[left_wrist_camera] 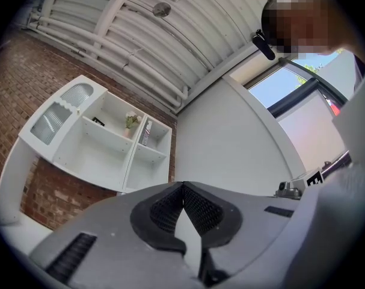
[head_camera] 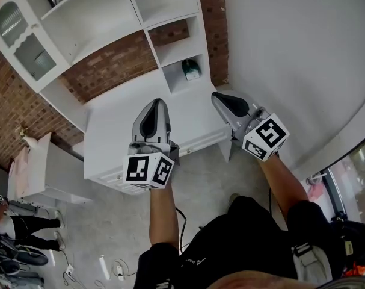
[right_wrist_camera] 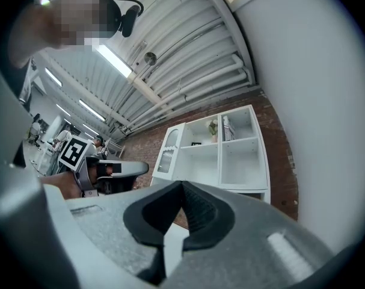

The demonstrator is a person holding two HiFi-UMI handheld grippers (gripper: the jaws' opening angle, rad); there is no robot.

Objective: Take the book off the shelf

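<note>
Book (right_wrist_camera: pixel 228 127) — upright in top right compartment of the white shelf (right_wrist_camera: pixel 240 140) | looks thin, stiff, light, cover maybe slick; I'd pinch across the spine, low down | left gripper (left_wrist_camera: pixel 182 188) and right gripper (right_wrist_camera: pixel 182 185) both closed, empty, well away from it

Brick wall (head_camera: pixel 5 101) beside white wall (head_camera: pixel 302 53) — floor (head_camera: pixel 206 179) perhaps concrete.

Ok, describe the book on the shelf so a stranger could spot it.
Find the white shelf unit against the brick wall and look at its narrow top-right compartment. The book stands upright there, alone; the small potted plant and dark picture frame sit in the wider compartment to its left.
</note>
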